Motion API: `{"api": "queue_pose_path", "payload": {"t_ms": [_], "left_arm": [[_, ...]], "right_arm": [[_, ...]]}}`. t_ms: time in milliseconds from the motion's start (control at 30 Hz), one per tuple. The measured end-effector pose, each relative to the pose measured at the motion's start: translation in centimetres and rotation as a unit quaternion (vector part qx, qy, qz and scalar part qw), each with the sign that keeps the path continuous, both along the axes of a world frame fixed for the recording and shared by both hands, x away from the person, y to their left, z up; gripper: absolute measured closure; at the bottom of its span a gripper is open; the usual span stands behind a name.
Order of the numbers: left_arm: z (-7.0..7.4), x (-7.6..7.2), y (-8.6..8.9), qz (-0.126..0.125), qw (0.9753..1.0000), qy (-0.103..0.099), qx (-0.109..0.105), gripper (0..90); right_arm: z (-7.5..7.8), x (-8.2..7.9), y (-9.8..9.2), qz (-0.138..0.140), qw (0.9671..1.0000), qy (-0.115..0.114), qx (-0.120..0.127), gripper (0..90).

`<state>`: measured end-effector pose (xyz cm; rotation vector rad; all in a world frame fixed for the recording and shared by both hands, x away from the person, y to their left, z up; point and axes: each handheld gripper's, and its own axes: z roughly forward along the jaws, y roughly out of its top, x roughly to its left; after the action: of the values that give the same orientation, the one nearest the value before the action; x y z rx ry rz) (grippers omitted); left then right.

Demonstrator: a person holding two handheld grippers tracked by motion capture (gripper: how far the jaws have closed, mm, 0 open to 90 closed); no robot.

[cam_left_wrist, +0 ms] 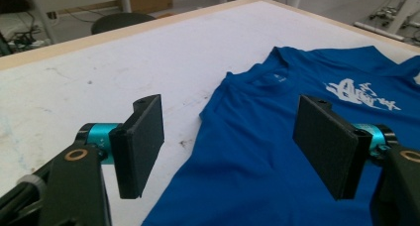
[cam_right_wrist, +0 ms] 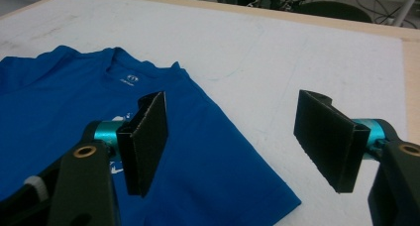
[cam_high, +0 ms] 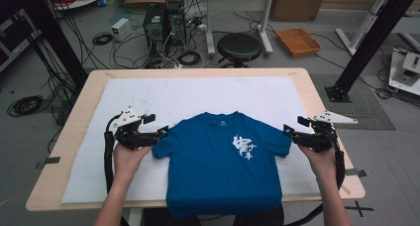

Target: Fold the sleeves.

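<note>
A blue T-shirt (cam_high: 220,161) with white print on the chest lies flat, front up, on the white mat (cam_high: 198,94); its hem hangs over the table's near edge. My left gripper (cam_high: 162,131) hovers open at the shirt's left sleeve, jaws wide apart over the sleeve and shoulder (cam_left_wrist: 237,151). My right gripper (cam_high: 287,130) is open too, at the right sleeve; its jaws straddle the sleeve's edge (cam_right_wrist: 233,171). Neither holds any cloth.
The mat covers most of a light wooden table (cam_high: 317,94). Beyond the far edge stand a black stool (cam_high: 239,47), computer towers with cables (cam_high: 163,23) and an orange basket (cam_high: 298,41) on the floor. A black frame post (cam_high: 369,42) rises at the right.
</note>
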<state>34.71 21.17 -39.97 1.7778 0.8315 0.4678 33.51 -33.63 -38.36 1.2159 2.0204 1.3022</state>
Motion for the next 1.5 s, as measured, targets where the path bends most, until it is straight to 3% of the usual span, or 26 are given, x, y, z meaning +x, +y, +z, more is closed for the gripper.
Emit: {"api": "queue_pose_path", "payload": {"t_ms": [167,333,500,667,900,967,1000,1167,1200,1300,1333,1500], "left_arm": [[0.1,0.0,0.1,0.009,1.0000,-0.004,0.001,27.6],[-0.2,0.3,0.4,0.001,0.9998,0.018,-0.003,28.4],[-0.2,0.2,0.4,-0.002,0.9998,0.018,0.001,28.6],[-0.5,0.2,0.6,-0.007,0.9993,0.036,-0.003,29.8],[-0.6,0.3,1.6,0.003,0.9986,0.053,0.003,34.3],[-0.8,0.4,2.0,0.012,0.9978,0.064,0.002,34.5],[-1.0,0.5,2.3,0.012,0.9975,0.070,0.000,39.8],[-2.1,1.2,3.3,0.033,0.9942,0.102,0.006,48.2],[-2.5,1.6,3.7,0.044,0.9915,0.122,0.007,50.9],[-3.0,2.0,4.0,0.048,0.9894,0.136,0.012,53.8],[-3.3,2.3,4.2,0.054,0.9872,0.149,0.015,58.0],[-3.7,2.6,4.2,0.058,0.9853,0.159,0.020,62.2]], "right_arm": [[0.2,-0.3,-0.2,-0.005,1.0000,-0.006,0.004,29.1],[0.0,-0.2,-0.5,-0.003,1.0000,-0.007,0.006,29.1],[0.0,0.0,-0.8,-0.008,0.9999,-0.003,0.008,29.1],[0.0,-0.1,-0.8,-0.010,0.9999,-0.005,0.009,29.1],[0.1,-0.2,-0.8,-0.013,0.9999,-0.006,0.007,29.2],[0.1,-0.2,-0.8,-0.015,0.9998,-0.006,0.007,29.2],[0.0,-0.2,-0.8,-0.015,0.9998,-0.006,0.007,29.3],[0.0,-0.1,-0.7,-0.015,0.9999,-0.007,0.005,29.4],[-0.1,-0.1,-0.6,-0.014,0.9999,-0.007,0.004,29.5],[-0.1,-0.2,-0.6,-0.015,0.9998,-0.008,0.003,29.5],[-0.1,-0.3,-0.8,-0.017,0.9998,-0.007,0.005,29.5],[-0.3,-0.3,-1.0,-0.019,0.9998,-0.004,0.010,29.5]]}}
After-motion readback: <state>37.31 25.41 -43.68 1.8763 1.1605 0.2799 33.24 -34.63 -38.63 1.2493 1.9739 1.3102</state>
